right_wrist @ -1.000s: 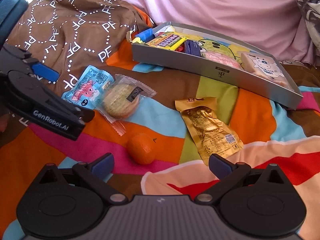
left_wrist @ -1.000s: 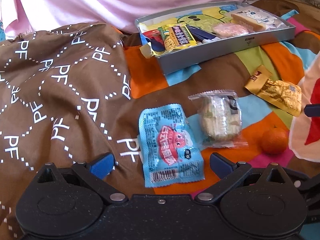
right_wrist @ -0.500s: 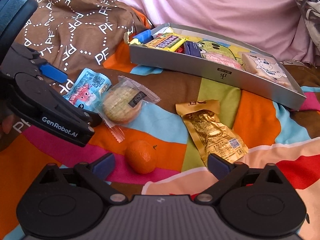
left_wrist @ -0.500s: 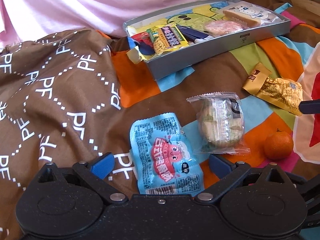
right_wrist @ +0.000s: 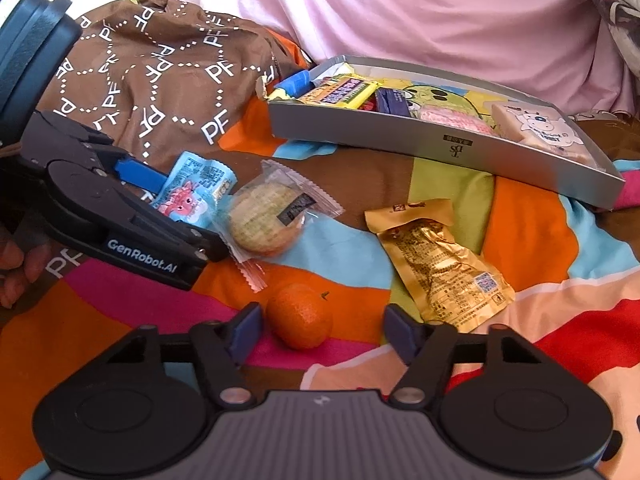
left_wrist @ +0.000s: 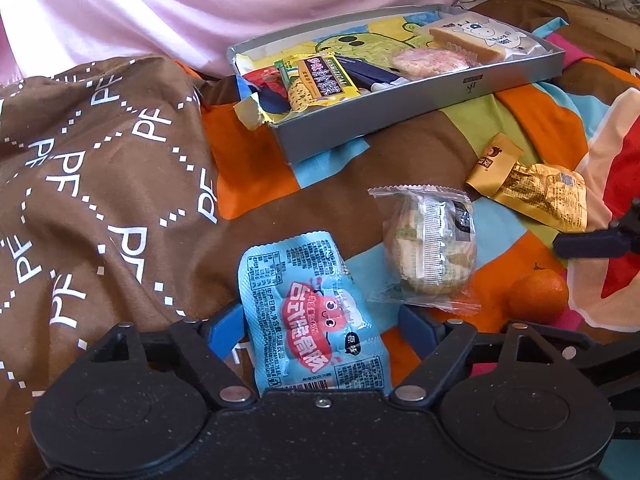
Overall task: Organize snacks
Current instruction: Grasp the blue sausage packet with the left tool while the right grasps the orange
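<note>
Orange (right_wrist: 300,316) before cookie (right_wrist: 264,222), probably apart

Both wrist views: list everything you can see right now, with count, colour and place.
Tray: one, grey, far on the bedspread, holding several wrapped snacks.
Blue packet: one, between the left fingers.
Clear-wrapped cake: one, pale, beside the blue packet.
Gold packet: one, right of the cake.
Mandarin: one, orange, between the right fingers.
Bedspread: one, multicoloured.
Brown cloth: one, white lettering, left.
Pink fabric: behind the tray.
Left gripper: black, blue pads, open.
Right gripper: grey body, open.
</note>
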Available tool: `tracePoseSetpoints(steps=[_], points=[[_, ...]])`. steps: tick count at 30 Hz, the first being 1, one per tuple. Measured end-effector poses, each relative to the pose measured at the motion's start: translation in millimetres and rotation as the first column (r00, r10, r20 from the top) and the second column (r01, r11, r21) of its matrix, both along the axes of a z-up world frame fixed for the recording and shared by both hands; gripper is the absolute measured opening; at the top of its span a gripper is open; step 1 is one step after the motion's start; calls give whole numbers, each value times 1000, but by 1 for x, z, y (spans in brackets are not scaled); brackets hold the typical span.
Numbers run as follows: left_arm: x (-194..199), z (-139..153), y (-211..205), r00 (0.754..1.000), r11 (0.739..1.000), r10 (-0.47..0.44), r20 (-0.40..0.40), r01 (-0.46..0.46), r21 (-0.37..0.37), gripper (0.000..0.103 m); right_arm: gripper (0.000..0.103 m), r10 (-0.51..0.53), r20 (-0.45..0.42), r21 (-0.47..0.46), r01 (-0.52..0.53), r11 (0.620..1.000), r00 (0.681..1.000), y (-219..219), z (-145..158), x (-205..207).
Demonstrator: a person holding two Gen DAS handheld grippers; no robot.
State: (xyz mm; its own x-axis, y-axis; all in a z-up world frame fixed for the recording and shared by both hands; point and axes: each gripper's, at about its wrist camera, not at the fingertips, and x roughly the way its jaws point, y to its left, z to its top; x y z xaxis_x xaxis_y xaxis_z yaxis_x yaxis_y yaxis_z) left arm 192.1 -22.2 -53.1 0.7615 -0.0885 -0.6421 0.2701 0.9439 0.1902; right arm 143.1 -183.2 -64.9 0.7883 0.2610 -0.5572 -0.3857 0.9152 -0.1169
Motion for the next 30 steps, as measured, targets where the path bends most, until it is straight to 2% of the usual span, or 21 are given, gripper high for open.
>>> tracePoseSetpoints(steps=[5, 11, 15, 30], points=[[1, 0, 3, 1000, 1000, 5, -7, -6, -24, 81, 56, 4, -7, 23, -4, 1000, 1000, 0, 0, 0], [2, 1, 4, 1000, 999, 22, -11, -23, -41, 77, 51, 3, 1, 23, -3, 1000, 1000, 2, -1, -1], [2, 2, 4, 1000, 999, 25, -11, -25, -45, 71, 38, 19, 8, 18, -19, 1000, 1000, 5, -2, -3], [0, 5, 9, 999, 996, 38, -21, -40, -79, 63, 37, 19, 21, 20, -19, 1000, 1000, 6, -2, -6]])
